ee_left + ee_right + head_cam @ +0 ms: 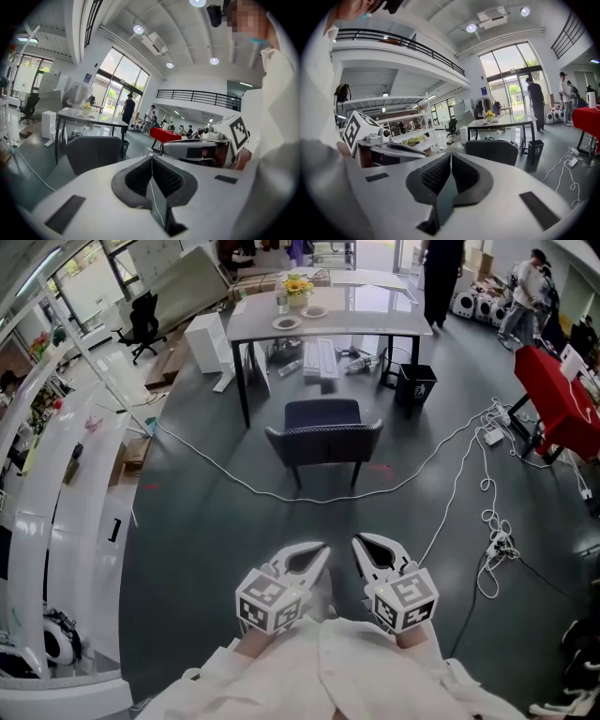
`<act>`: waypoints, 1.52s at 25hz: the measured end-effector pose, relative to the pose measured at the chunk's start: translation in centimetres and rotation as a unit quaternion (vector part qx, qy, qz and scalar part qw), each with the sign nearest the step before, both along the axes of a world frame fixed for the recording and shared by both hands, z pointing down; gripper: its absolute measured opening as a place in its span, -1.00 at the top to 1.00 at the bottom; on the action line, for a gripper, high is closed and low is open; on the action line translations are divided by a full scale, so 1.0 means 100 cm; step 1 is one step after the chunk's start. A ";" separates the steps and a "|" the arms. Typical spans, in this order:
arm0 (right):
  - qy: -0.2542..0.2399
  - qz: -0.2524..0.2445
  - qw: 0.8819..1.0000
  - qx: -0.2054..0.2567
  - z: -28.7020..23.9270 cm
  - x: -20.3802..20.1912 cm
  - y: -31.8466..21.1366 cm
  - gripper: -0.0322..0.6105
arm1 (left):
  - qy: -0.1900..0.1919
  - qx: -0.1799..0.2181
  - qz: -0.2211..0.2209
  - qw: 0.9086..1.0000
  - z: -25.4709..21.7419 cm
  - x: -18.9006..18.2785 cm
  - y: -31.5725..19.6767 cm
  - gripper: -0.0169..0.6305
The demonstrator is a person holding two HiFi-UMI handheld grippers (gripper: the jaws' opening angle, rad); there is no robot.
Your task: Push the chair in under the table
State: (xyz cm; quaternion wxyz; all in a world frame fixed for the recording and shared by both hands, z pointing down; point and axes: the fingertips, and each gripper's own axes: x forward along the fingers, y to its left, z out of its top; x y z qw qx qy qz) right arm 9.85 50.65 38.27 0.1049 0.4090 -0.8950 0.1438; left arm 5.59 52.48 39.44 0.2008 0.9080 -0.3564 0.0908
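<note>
A dark blue chair (323,439) stands on the grey floor a little way out from the grey table (375,321), its back towards me. It also shows as a dark backrest in the left gripper view as the chair (93,152) and in the right gripper view as the chair (492,151). My left gripper (322,550) and right gripper (359,544) hang side by side close to my body, well short of the chair, pointing at it. Both are shut with nothing between the jaws.
A white cable (225,471) loops across the floor in front of the chair, and more cables with a power strip (492,437) lie at the right. A black bin (414,384) stands by the table, a red table (561,401) at far right, white counters (66,474) at left. People stand at the back.
</note>
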 end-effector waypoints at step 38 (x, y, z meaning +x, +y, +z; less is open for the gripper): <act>0.035 0.039 0.999 0.012 0.001 -0.056 -0.299 0.80 | 0.018 0.017 0.055 0.998 -0.003 -0.054 -0.312 0.90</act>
